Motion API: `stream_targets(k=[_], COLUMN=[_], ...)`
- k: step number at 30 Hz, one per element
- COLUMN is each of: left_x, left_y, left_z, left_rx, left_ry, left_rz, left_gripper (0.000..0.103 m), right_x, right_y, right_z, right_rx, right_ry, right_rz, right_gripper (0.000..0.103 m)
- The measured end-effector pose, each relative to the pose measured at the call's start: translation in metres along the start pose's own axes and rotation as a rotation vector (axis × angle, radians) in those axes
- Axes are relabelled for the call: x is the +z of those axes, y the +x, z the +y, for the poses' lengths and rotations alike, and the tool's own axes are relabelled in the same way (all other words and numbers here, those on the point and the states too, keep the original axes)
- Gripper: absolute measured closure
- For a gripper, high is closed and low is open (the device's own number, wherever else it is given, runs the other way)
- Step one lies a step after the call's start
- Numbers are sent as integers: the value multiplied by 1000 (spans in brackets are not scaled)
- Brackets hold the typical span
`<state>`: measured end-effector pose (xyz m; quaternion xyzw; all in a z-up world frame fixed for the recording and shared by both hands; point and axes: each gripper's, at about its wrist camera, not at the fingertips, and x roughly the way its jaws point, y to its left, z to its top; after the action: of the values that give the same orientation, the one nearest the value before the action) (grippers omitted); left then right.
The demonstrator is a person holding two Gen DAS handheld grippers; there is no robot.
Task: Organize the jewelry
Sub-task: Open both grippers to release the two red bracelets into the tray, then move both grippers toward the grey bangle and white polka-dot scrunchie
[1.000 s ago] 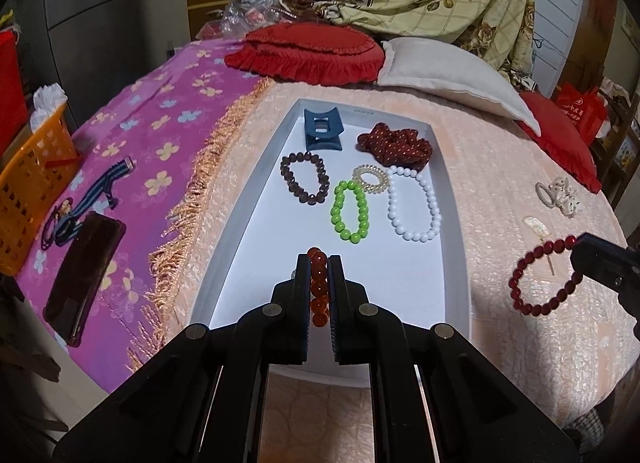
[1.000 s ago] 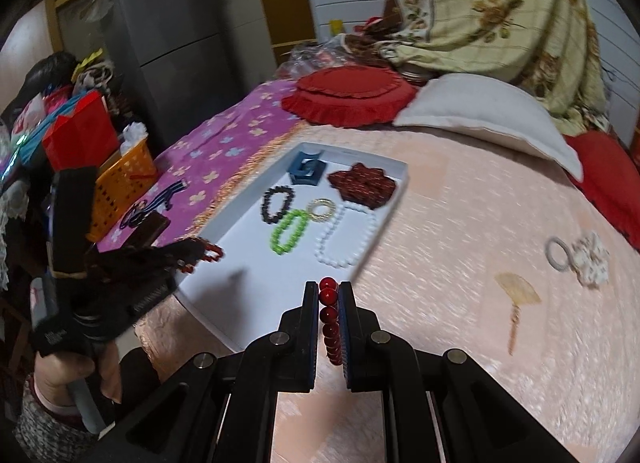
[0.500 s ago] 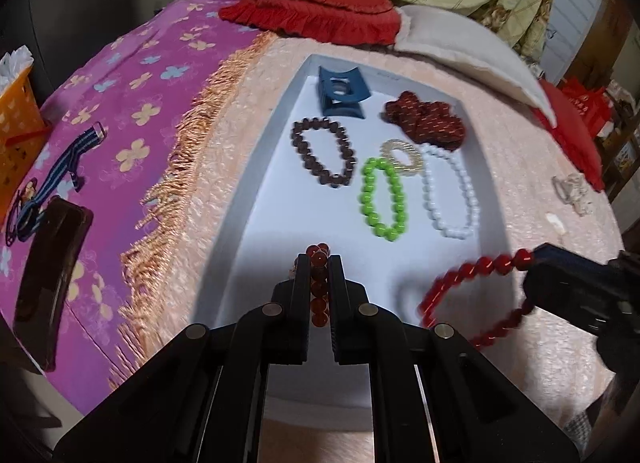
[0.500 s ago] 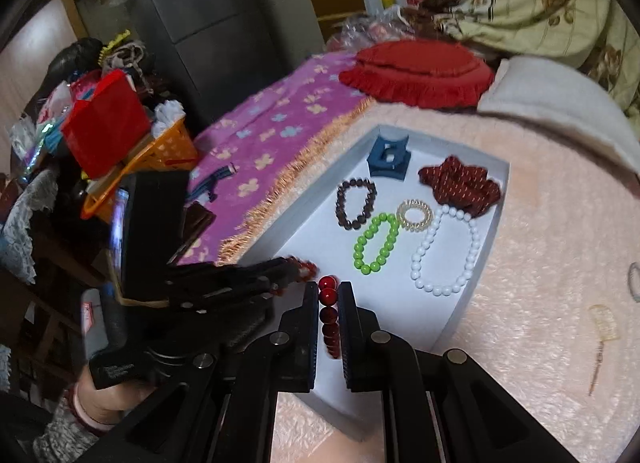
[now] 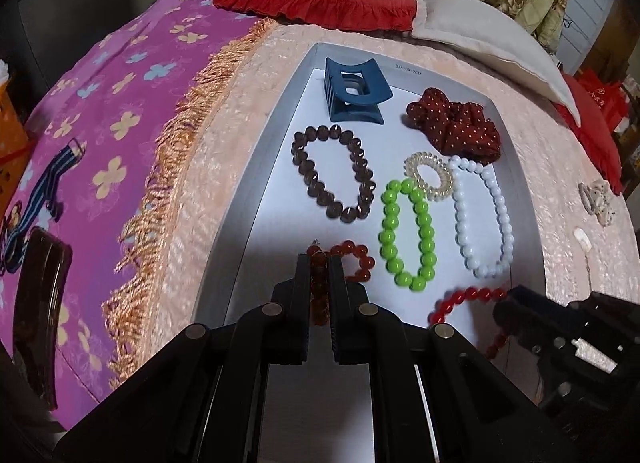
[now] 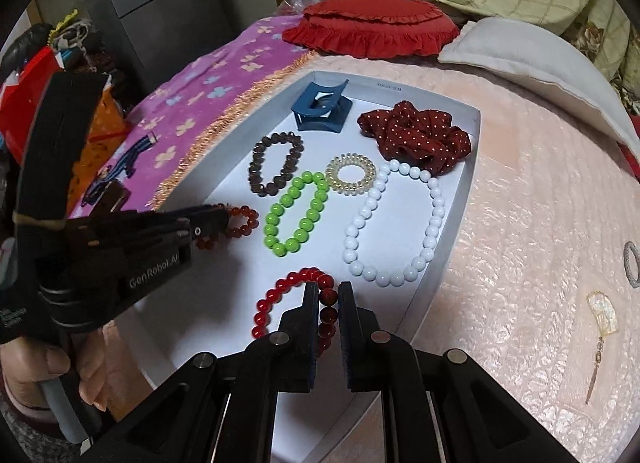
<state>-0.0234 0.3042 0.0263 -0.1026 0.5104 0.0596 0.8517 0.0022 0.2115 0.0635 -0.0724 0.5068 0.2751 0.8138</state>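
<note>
Placing both bracelets in white tray (image 6: 448,223), landmark: green bracelet (image 6: 298,213).

Left gripper (image 5: 320,263) clamped on amber-red bracelet (image 5: 354,259), just left of green one, loop apparently resting on tray floor. Right gripper (image 6: 328,291) pinching red bracelet (image 6: 288,303), near side of green one, below white bracelet (image 6: 396,223).

Lower until beads lie flat, open slowly, retreat straight back; avoid dragging neighbours.

Both grippers low, pointing forward over near end of tray.

"GenRobot.AI" printed on left gripper (image 6: 216,221) body.
</note>
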Motion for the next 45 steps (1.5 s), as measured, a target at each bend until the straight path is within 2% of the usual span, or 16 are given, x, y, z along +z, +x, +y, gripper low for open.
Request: stream_targets(k=[5,8,10,13,16,18,20,21,27,29,34,39,45], left_x=[4,4,2,0,-3,-7,-11,-14,-36,-47,-71,-83,-89], left_y=[3,1,-2,-16,-35,-48,-62,-68,-99,-108,-119,-125,-132], left_z=[-3,1,6,10,9,9,10,10,20,23,15,-6,-42], left_rx=[21,-3,-31,-65,-93,-114,-133,-133,-56,-10,81,57,47], left_ry=[15,-12,-37,-71,-84,-100,-111,-115,-172,-194,-184,-143,-62], left_rz=[-10,-9,-9,-34,-68,-91,-114,-126,-196,-221,-250,-238,-230], left_gripper=[97,94,89,77,67,64,64,64,64,64,63,63,63], right_x=[1,1,0,1,1,1,-1,-3,-30,-43,-72,-92,-107], right_y=[8,11,10,8,7,5,-2,-7,-45,-57,-76,-86,-106], right_z=[0,2,4,5,4,5,6,6,1,-6,-25,-41,-52], right_rx=[-9,-23,-37,-67,-61,-61,-62,-61,-57,-55,-60,-46,-54], right_ry=[6,-6,-15,-25,-31,-35,-36,-38,-33,-13,54,116,148], right_rz=[0,-6,-13,-32,-31,-31,-54,-66,-111,-122,-140,-137,-172], right_gripper=[94,94,94,94,93,73,67,67,67,66,64,64,64])
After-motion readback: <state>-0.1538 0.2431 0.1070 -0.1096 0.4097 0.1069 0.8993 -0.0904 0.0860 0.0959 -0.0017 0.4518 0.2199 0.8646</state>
